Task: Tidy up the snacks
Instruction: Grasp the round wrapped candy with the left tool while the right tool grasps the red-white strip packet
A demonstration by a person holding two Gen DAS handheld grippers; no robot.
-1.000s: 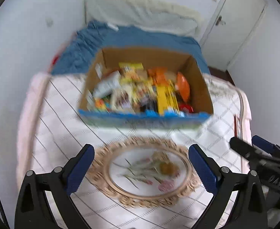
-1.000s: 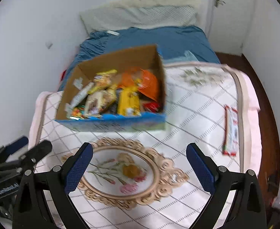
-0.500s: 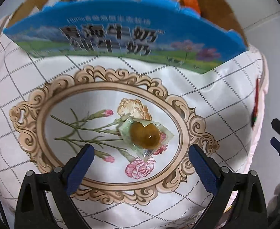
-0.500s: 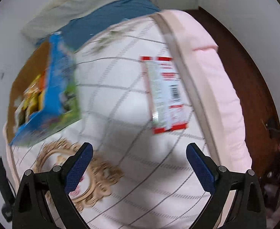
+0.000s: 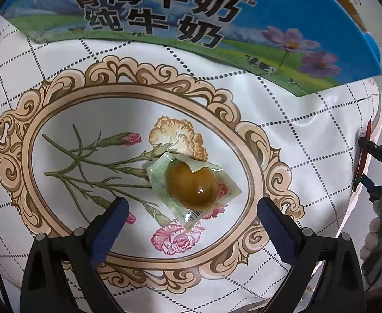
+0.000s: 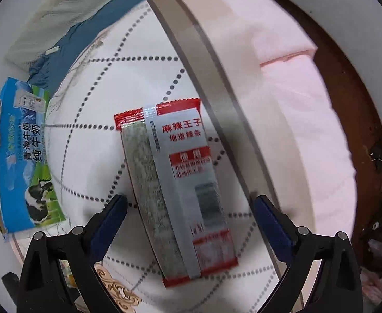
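A brown egg-like snack in a clear green wrapper (image 5: pixel 192 186) lies on the flower print of the quilt. My left gripper (image 5: pixel 191 216) is open, low over it, with the snack just ahead between the fingers. A long red and white snack packet (image 6: pixel 178 190) lies on the quilt near the pink edge. My right gripper (image 6: pixel 188 208) is open with a finger on either side of the packet. The right gripper also shows in the left wrist view (image 5: pixel 368 161), at the packet's edge (image 5: pixel 364 156). The blue milk box (image 5: pixel 191 20) stands behind the egg snack.
The milk box also shows at the left of the right wrist view (image 6: pixel 24 156). The quilt's pink border (image 6: pixel 295 104) drops to a dark wood floor (image 6: pixel 360 104) on the right. A blue blanket (image 6: pixel 86 26) and a pillow lie beyond.
Both grippers have dropped low and moved forward. The left one closed in on the egg snack. The right one swung right and came down over the red packet.
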